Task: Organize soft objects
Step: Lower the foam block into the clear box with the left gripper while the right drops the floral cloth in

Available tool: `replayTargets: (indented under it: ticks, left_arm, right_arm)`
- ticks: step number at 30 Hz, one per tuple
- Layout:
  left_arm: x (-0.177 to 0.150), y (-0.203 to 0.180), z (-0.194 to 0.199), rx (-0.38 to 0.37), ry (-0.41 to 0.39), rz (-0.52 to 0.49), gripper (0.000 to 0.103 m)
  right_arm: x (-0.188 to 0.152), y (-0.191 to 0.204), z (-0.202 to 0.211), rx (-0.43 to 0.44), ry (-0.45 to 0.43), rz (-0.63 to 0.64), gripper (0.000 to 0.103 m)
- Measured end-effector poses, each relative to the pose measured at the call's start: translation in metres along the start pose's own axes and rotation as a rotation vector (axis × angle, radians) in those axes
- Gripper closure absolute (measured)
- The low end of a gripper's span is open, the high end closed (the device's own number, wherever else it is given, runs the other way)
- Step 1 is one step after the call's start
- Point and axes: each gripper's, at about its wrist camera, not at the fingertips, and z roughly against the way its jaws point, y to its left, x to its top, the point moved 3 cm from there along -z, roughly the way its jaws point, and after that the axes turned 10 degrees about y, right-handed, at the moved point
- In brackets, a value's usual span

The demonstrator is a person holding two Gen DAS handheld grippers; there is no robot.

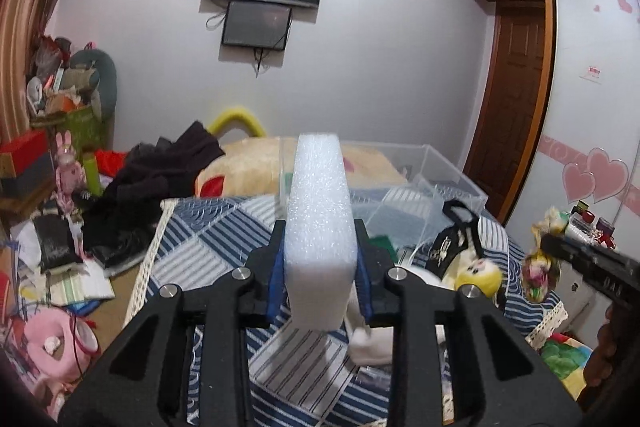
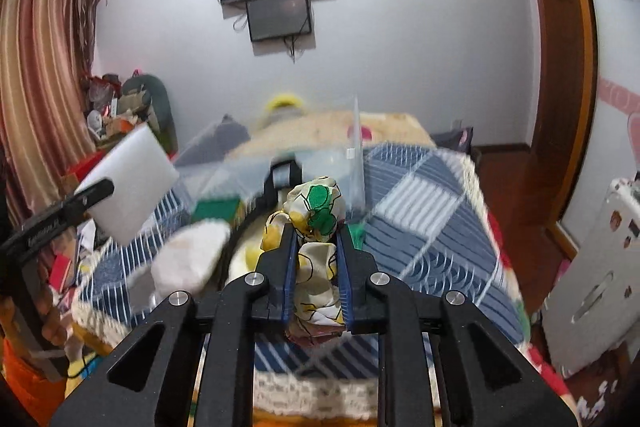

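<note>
My left gripper (image 1: 320,247) is shut on a white foam block (image 1: 320,211) and holds it upright above the blue striped bedspread (image 1: 208,239). The block also shows at the left of the right wrist view (image 2: 132,183). My right gripper (image 2: 317,239) is shut on a bunched printed cloth (image 2: 316,215), white with green and yellow patches; it also shows at the right of the left wrist view (image 1: 538,267). A clear plastic bin (image 1: 440,175) sits on the bed beyond both grippers. A yellow-headed plush toy (image 1: 480,275) and a white soft object (image 2: 188,259) lie on the bed.
A black bag (image 1: 456,239) lies by the bin. Dark clothes (image 1: 152,187) hang over the bed's left edge. Clutter and pink toys (image 1: 52,343) cover the floor at left. A wardrobe (image 1: 592,107) and a wooden door (image 1: 516,87) stand at right.
</note>
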Motion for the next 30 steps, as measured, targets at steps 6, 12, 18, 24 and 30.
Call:
replayTargets:
  ticks: [6, 12, 18, 24, 30]
  left_arm:
    - [0.024, -0.001, 0.0, -0.011, -0.054, -0.008, 0.073]
    - [0.051, 0.003, -0.004, -0.056, -0.072, 0.005, 0.073]
    - [0.073, 0.008, -0.006, -0.066, -0.1, 0.01, 0.074]
    - [0.082, 0.003, -0.028, -0.033, -0.106, -0.005, 0.074]
    - [0.083, -0.001, -0.068, -0.02, -0.082, -0.015, 0.074]
  right_arm:
    - [0.039, 0.005, 0.002, -0.018, -0.093, 0.018, 0.087]
    - [0.067, 0.009, -0.01, -0.021, -0.129, 0.022, 0.087]
    - [0.077, 0.014, -0.024, -0.013, -0.126, 0.026, 0.087]
    - [0.085, 0.016, -0.042, -0.012, -0.095, 0.043, 0.087]
    - [0.092, 0.018, -0.073, -0.044, -0.028, 0.075, 0.087]
